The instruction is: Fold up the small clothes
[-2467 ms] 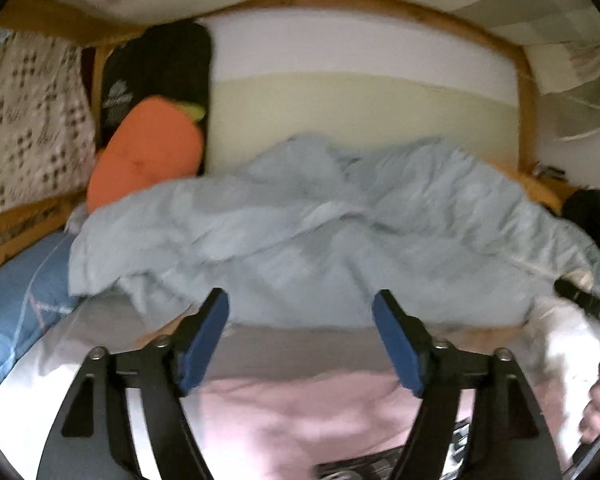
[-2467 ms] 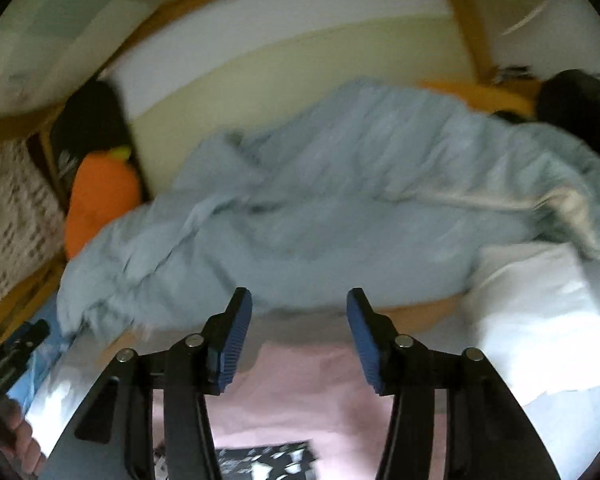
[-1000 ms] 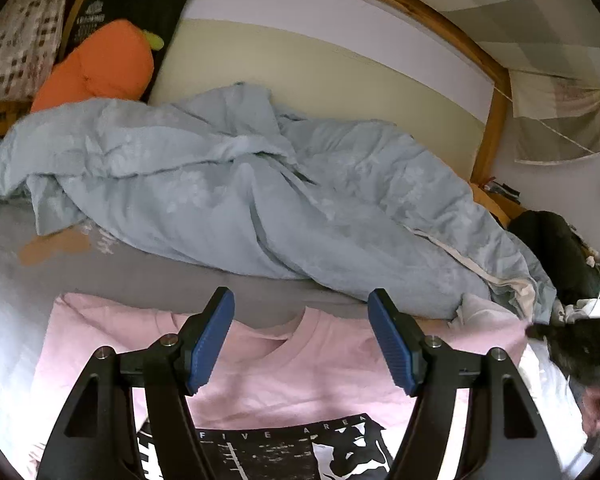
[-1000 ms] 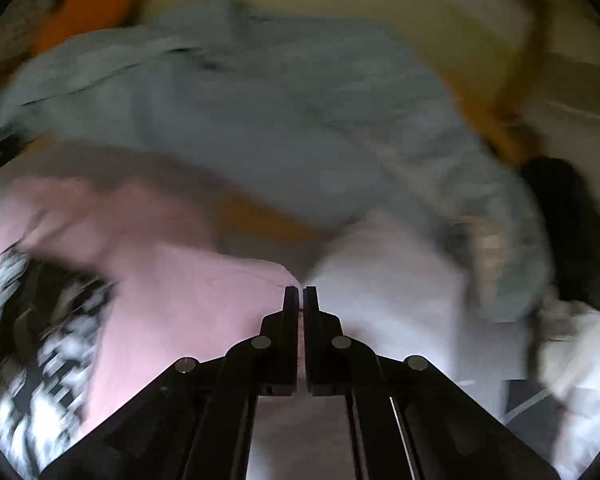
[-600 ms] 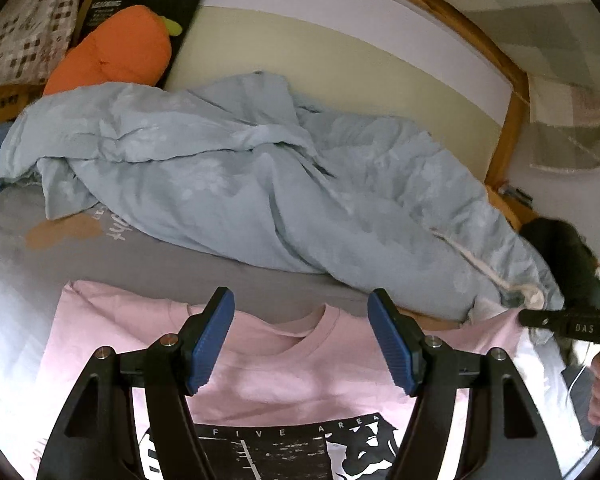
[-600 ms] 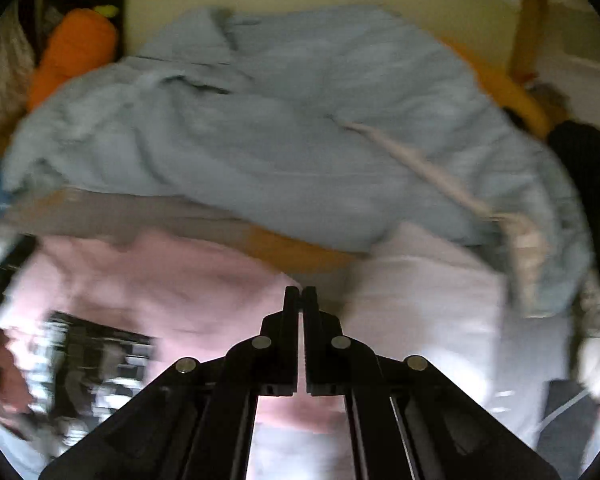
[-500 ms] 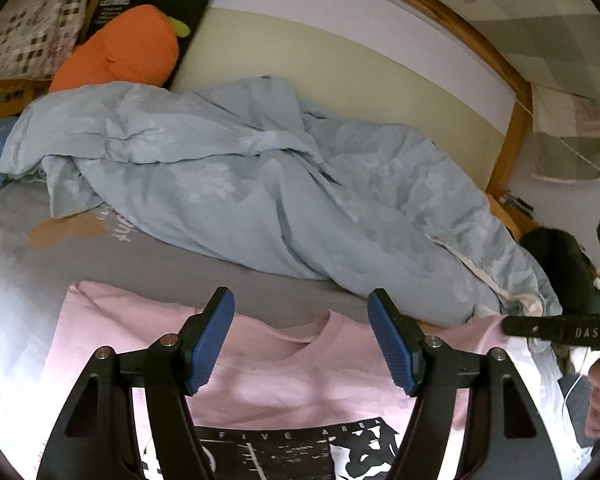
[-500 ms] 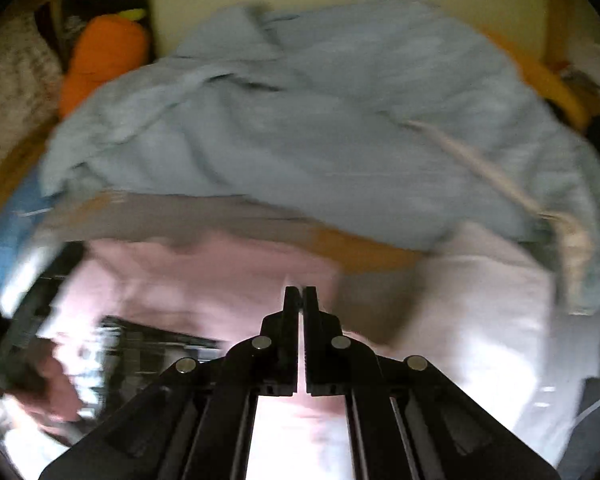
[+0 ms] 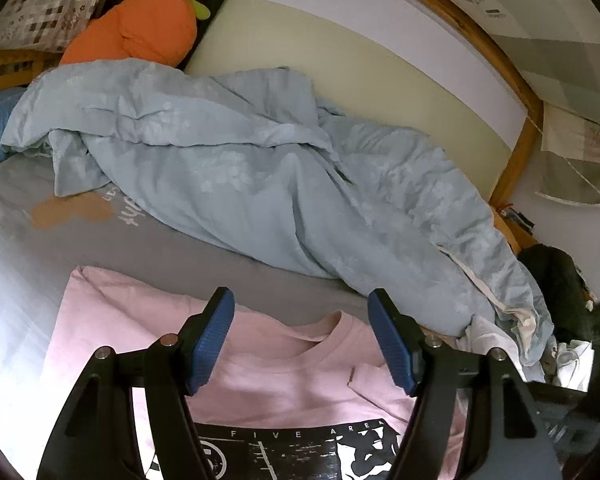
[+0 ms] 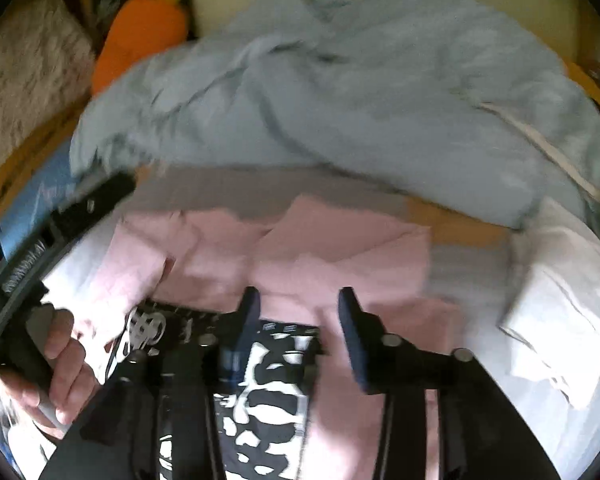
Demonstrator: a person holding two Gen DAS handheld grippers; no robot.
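Left wrist view shows the pink T-shirt (image 9: 284, 364) lying front-up on the grey bed sheet (image 9: 148, 248), its collar toward the rumpled blue duvet (image 9: 260, 168), with the right sleeve already turned in over the chest. The left gripper (image 9: 300, 340) hovers above the collar with its fingers spread wide and nothing between them. In the blurred right wrist view the right gripper (image 10: 298, 328) sits low over the printed chest; its fingers have just been opening, they stand apart, and no cloth shows pinched between them. The risk I see is the turned-in sleeve springing back or sliding crooked now that it is let go, since the soft sheet gives little friction. A hasty next grab could also catch the sheet along with the shirt, or take only one layer, and drag the whole garment askew. The duvet lies near the collar, so a fold carried toward it may snag its edge.
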